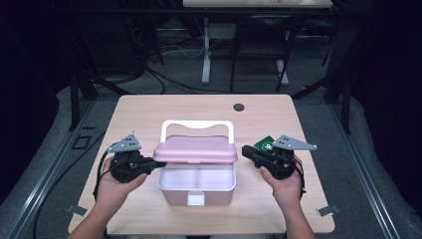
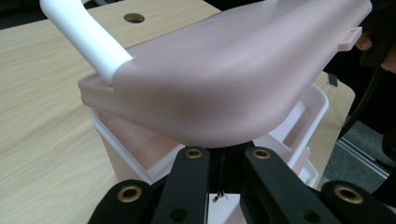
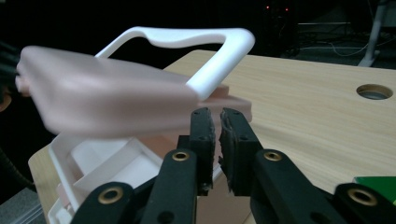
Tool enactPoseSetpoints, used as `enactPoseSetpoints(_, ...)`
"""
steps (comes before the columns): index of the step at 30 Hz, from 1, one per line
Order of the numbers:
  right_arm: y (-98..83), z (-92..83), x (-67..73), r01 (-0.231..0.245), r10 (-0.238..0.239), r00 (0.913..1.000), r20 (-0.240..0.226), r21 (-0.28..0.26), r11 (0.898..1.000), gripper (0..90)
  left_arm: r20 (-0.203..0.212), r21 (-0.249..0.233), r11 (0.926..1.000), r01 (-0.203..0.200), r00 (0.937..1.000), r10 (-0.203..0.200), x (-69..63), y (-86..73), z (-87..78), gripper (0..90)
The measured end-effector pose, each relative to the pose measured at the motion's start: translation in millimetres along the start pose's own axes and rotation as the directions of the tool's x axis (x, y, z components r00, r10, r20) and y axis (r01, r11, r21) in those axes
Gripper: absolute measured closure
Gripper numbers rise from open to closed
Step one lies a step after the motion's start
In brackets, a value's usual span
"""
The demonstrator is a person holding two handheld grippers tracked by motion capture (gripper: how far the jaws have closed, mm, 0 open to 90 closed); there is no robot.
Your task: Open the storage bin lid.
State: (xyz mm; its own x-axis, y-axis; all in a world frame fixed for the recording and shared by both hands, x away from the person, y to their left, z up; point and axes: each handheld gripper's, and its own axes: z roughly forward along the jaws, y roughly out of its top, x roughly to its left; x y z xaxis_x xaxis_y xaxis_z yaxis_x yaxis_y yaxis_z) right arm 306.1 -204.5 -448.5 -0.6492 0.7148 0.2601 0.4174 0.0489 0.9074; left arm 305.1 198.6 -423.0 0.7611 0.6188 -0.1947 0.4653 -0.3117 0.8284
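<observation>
The left black two-jaw gripper is sitting in the person's left hand at the near left of the table, its jaws closed together and pressing up under the left edge of the pink rounded plastic lid; in the left gripper view the lid is lying right over the jaw tips, though whether they are pinching its rim I cannot tell. The right black two-jaw gripper is resting in the person's right hand on the other side, its jaws almost together with just a thin slit between the pads, nothing between them, tips just beside the lid's right corner. Between the two grippers the pink and white plastic storage box is standing on the pale wooden table, a little nearer the person than the middle. Its white inner tray, split by a divider into two compartments, is showing under the lid, which is hanging tilted above the opening rather than lying flat on it. The white curved plastic carry handle is rising from the far edge of the lid. Just behind the right gripper a small green card is lying flat on the table. Farther back, a round dark cable hole is sitting in the tabletop near its far edge.
</observation>
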Motion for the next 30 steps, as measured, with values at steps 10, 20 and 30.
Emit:
enactPoseSetpoints(10,-18.8,12.5,17.5,0.060,-0.058,0.9973,-0.045,0.051,0.997,86.8,-0.006,-0.023,0.9997,0.010,0.9999,-0.010,5.8,14.1,-1.1,90.0)
enactPoseSetpoints(20,-29.9,18.0,27.1,0.086,-0.081,0.9936,-0.079,0.072,0.994,87.6,-0.024,-0.016,0.9999,0.000,0.9997,-0.001,10.0,26.7,-1.1,90.0)
enactPoseSetpoints(30,-41.3,27.4,39.6,0.140,-0.128,0.9844,-0.121,0.103,0.985,87.7,-0.025,-0.020,0.9997,0.014,0.9996,-0.015,16.6,39.2,0.1,90.0)
